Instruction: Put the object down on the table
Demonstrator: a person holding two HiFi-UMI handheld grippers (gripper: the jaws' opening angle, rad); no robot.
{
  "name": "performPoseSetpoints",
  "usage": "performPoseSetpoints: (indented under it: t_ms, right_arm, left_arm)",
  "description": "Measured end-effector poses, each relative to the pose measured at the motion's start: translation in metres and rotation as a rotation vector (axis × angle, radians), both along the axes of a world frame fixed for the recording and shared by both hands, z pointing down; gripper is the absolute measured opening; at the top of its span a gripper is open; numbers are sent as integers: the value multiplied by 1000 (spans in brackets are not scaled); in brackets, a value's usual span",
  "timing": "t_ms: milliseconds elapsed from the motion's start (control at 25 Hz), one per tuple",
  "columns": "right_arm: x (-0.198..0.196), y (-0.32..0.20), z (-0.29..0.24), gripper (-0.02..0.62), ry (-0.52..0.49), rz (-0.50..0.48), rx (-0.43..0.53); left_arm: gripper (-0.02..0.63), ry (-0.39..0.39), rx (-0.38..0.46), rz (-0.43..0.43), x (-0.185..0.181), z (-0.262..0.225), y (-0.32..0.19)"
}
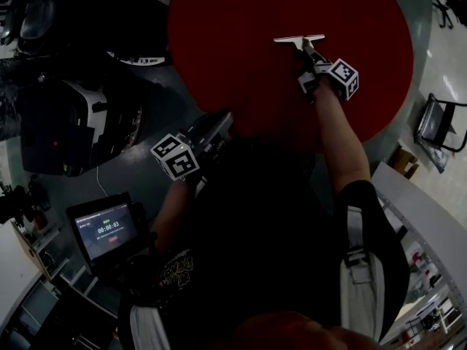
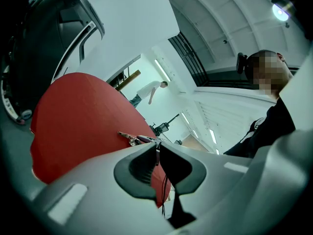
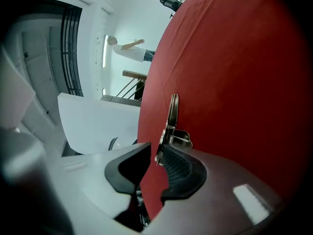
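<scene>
A slim metal tool with a spring [image 3: 171, 124] lies low over the round red table [image 1: 241, 28]. From the head view, the tool [image 1: 299, 39] is a pale bar near the table's far middle. My right gripper [image 1: 307, 50] reaches it from the near side. In the right gripper view, my right gripper [image 3: 156, 150] has its jaws a little apart; the tool's near end rests against one pad, and a sliver of red shows between it and the other. My left gripper [image 1: 221, 120] hangs at the table's near-left edge, its jaws [image 2: 157, 148] together and empty. The tool [image 2: 130, 137] appears far off there.
A small screen [image 1: 106, 229] with a timer stands at the lower left. Dark equipment [image 1: 73, 122] crowds the floor left of the table. A folding chair [image 1: 439, 126] and a cardboard box [image 1: 403, 159] stand to the right. A person in white [image 2: 149, 91] stands far off.
</scene>
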State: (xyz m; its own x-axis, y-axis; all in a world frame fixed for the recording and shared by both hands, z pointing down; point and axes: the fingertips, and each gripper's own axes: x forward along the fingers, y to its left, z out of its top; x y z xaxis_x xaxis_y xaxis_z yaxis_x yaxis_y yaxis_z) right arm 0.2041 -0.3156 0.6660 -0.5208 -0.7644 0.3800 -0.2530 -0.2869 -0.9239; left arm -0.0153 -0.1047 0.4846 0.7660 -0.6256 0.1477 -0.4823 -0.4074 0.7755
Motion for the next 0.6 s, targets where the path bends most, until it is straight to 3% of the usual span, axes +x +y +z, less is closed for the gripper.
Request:
performPoseSetpoints:
  t_ms: [280, 480, 600]
  right_arm:
    - [-2, 37, -36, 46, 25, 53, 87]
    - [-7, 67, -97, 41, 28, -13, 245]
    - [-17, 83, -148, 41, 73, -55, 392]
  left_arm:
    - [12, 8, 9, 21, -9, -5, -4]
    - [12, 25, 24, 50, -5, -9, -4]
    - [12, 33, 25, 87, -8, -13, -3]
